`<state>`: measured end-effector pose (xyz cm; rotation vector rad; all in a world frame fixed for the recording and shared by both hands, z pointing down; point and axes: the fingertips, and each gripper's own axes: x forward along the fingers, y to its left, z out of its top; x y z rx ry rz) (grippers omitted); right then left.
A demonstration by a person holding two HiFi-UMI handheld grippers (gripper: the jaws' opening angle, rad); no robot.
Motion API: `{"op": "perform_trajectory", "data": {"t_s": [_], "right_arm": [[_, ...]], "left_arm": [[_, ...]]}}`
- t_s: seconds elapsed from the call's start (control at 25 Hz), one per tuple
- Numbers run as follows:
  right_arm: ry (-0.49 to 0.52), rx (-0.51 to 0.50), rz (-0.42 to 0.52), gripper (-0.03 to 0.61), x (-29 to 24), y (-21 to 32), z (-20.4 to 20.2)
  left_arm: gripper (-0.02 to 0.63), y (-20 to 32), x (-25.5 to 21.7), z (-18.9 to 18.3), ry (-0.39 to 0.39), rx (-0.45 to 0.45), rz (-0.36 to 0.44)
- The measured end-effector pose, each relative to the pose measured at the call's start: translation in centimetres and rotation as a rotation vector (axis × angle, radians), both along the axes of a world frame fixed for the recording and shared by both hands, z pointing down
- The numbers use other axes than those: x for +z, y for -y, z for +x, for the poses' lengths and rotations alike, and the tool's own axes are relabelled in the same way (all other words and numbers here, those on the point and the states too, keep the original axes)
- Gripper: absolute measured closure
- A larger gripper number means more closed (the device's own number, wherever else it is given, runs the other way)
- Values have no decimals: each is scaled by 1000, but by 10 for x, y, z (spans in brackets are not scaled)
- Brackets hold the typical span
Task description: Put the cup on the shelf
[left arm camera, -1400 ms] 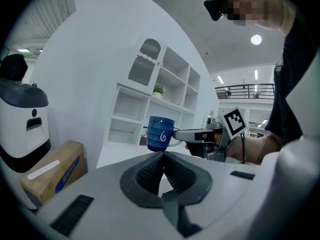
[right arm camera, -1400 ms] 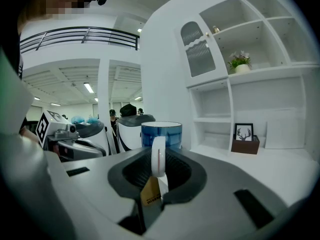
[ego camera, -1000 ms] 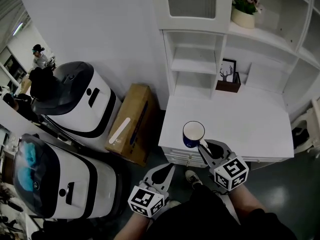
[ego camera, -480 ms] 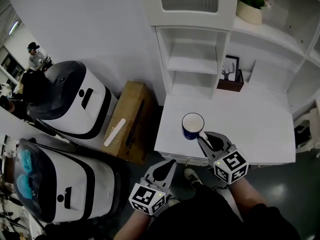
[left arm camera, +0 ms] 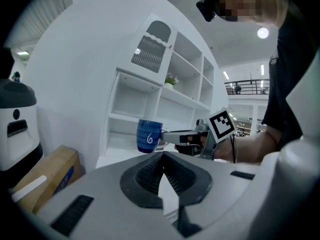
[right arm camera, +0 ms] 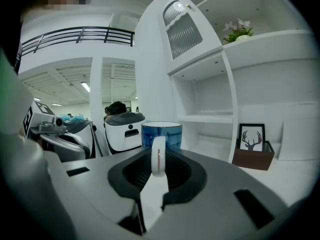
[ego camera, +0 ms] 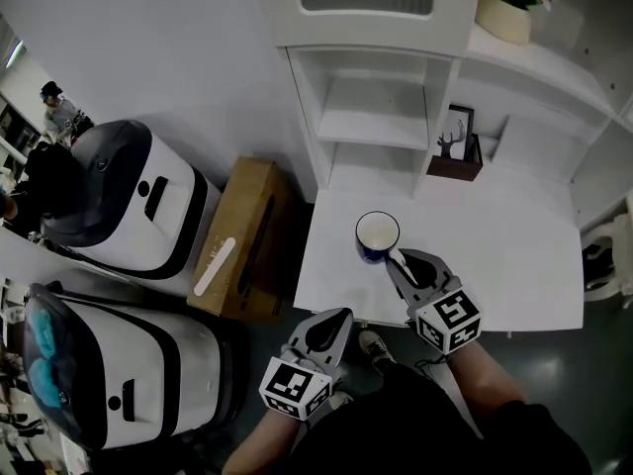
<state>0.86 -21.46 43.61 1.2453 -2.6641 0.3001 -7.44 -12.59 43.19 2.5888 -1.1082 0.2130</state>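
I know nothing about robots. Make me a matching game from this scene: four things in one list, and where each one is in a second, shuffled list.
Things:
1. cup
2. deer picture
3. flower pot
4. cardboard box

Places:
A. on the floor, left of the counter
B. on the upper shelf
C. held by its handle in the right hand-held gripper
D. at the back of the counter

Pairs: 1-C, 2-D, 3-B, 4-A
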Motion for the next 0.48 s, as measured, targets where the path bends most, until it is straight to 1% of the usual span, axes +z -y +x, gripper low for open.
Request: {"op": "perform_trajectory", "data": {"t_s": [0.08, 0.24, 0.48], "right_arm": [[-2, 2, 2, 532, 6, 12, 3], [-6, 12, -4, 532, 19, 34, 9], [-15, 27, -19, 532, 36, 63, 16]], "left_arm": [[609, 7, 4, 8, 10, 16, 5], [609, 25, 14, 23, 5, 43, 2], [609, 50, 22, 33, -12, 43, 3]]}}
